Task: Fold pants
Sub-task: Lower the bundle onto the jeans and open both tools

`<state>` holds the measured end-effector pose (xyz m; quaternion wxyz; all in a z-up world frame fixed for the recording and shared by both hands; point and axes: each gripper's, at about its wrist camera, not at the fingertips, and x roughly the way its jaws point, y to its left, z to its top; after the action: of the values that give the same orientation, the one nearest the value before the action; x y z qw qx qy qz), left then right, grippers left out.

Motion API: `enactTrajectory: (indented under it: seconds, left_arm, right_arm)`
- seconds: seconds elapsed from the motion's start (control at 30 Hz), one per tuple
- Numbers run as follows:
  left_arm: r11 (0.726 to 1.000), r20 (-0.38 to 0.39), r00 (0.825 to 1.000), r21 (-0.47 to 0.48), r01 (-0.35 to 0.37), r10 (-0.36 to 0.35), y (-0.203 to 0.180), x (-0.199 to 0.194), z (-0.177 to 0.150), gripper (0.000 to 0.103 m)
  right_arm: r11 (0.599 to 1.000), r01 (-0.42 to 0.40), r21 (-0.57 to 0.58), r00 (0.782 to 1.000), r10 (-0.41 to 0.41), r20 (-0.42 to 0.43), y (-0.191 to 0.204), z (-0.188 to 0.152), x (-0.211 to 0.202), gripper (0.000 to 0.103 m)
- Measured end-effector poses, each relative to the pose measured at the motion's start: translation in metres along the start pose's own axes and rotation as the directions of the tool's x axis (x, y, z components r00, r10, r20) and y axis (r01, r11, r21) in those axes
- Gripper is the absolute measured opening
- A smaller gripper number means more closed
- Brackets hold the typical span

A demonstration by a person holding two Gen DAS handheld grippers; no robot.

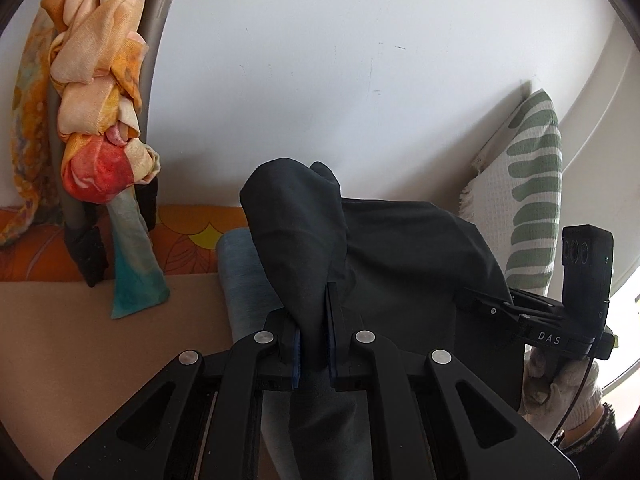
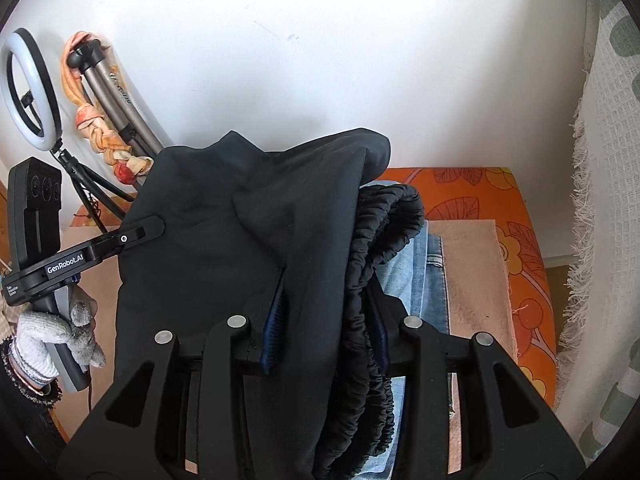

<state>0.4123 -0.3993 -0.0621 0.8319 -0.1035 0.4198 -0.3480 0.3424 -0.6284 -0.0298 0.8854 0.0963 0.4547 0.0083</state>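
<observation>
Black pants [image 2: 224, 216] fill the near view, bunched in both tongs. Left tongs [image 1: 314, 340] are clenched on a thin fold of leg cloth; right tongs [image 2: 324, 320] grip the thick gathered waistband [image 2: 384, 240], standing wider for its bulk. Held at two ends, the garment hangs over folded jeans [image 2: 430, 264] on the tan-covered surface [image 2: 472, 264], probably so one half can be laid over the other. No containers show.
</observation>
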Motion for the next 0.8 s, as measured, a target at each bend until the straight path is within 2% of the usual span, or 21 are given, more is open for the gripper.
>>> enactTrajectory:
  seconds: [0.13, 0.23, 0.33, 0.4, 0.53, 0.63, 0.73, 0.8]
  left_arm:
    - [0.999, -0.003, 0.999, 0.028, -0.040, 0.040, -0.004, -0.002, 0.000, 0.015]
    - [0.999, -0.003, 0.999, 0.024, -0.045, 0.045, -0.006, -0.005, 0.002, 0.022]
    - [0.999, 0.006, 0.999, 0.026, -0.046, 0.046, -0.008, -0.013, 0.002, 0.031]
    - [0.998, 0.012, 0.999, 0.035, -0.053, 0.053, -0.007, -0.021, 0.000, 0.048]
    - [0.997, 0.019, 0.998, 0.059, -0.055, 0.054, -0.010, -0.037, -0.007, 0.049]
    - [0.995, 0.032, 0.998, 0.084, -0.059, 0.056, -0.014, -0.053, -0.013, 0.056]
    - [0.993, 0.053, 0.996, 0.098, -0.072, 0.067, -0.021, -0.071, -0.019, 0.058]
    - [0.992, 0.067, 0.995, 0.101, -0.075, 0.068, -0.022, -0.087, -0.024, 0.061]
  right_arm:
    - [0.994, 0.105, 0.014, 0.994, -0.106, 0.023, -0.001, 0.001, -0.007, 0.046]
    - [0.993, 0.109, 0.044, 0.993, -0.111, 0.037, -0.005, 0.002, -0.018, 0.047]
    - [0.991, 0.125, 0.043, 0.991, -0.127, 0.050, -0.003, -0.001, -0.030, 0.051]
    - [0.990, 0.136, 0.041, 0.989, -0.138, 0.055, 0.000, -0.004, -0.035, 0.055]
    - [0.986, 0.159, 0.040, 0.985, -0.161, 0.058, 0.008, -0.012, -0.046, 0.060]
    - [0.983, 0.178, 0.042, 0.981, -0.181, 0.073, 0.017, -0.018, -0.059, 0.068]
    - [0.980, 0.194, 0.043, 0.976, -0.198, 0.093, 0.030, -0.025, -0.075, 0.079]
    - [0.978, 0.206, 0.039, 0.972, -0.209, 0.105, 0.040, -0.030, -0.085, 0.082]
